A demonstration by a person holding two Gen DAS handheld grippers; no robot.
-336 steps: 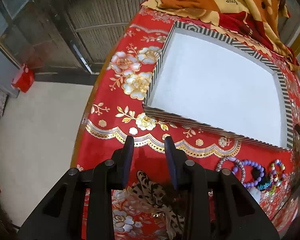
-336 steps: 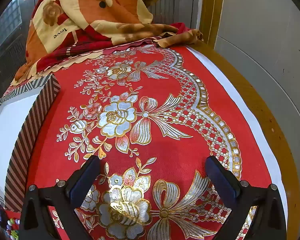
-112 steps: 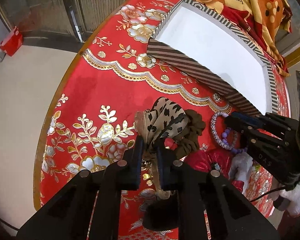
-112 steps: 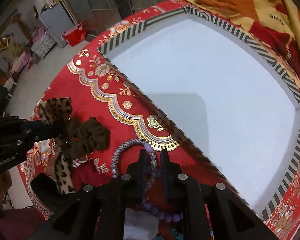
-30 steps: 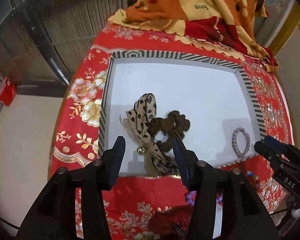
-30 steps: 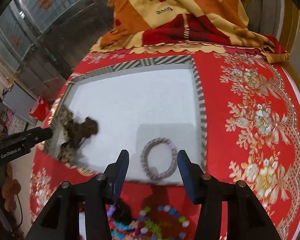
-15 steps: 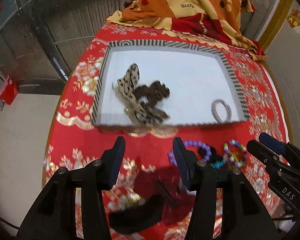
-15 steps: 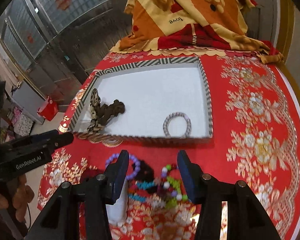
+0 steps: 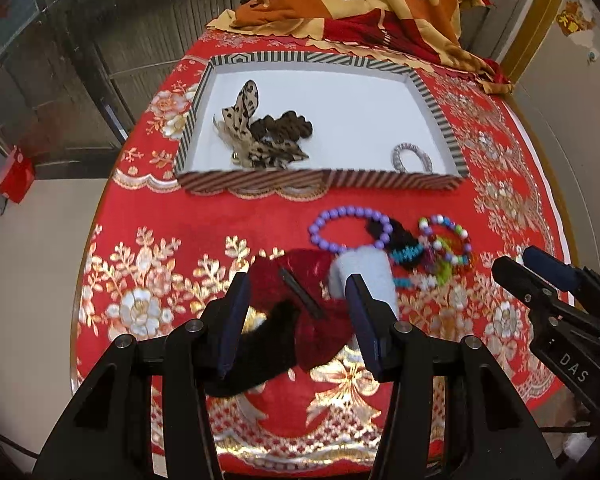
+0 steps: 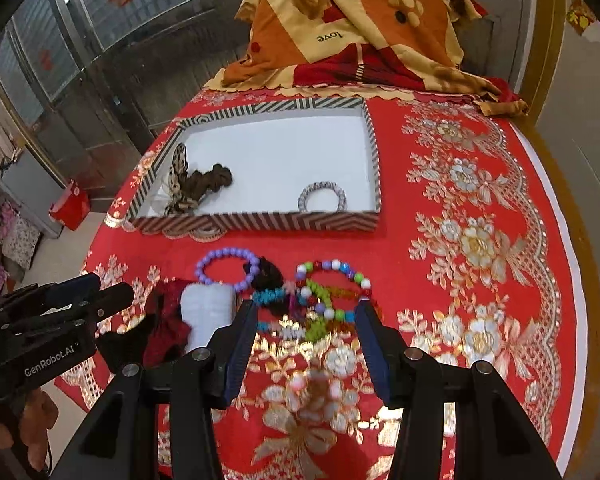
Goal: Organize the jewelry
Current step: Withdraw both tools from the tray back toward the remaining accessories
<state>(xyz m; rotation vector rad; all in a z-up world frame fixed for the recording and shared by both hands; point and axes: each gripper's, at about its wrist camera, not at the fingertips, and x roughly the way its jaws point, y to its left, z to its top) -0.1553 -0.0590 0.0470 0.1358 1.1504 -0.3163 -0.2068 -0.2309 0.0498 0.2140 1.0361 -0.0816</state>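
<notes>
My left gripper spread wide, empty, over red-and-black fabric hair piece. My right gripper spread, empty, over multicoloured bead bracelets. Striped-wall white tray at 12 o'clock holds leopard-print bow scrunchie, silver-grey beaded bracelet. Purple bead bracelet on red tablecloth, 6 o'clock of tray.

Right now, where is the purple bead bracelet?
In both views the purple bead bracelet lies on the red tablecloth, just outside the striped tray, touching the dark scrunchie.
</notes>
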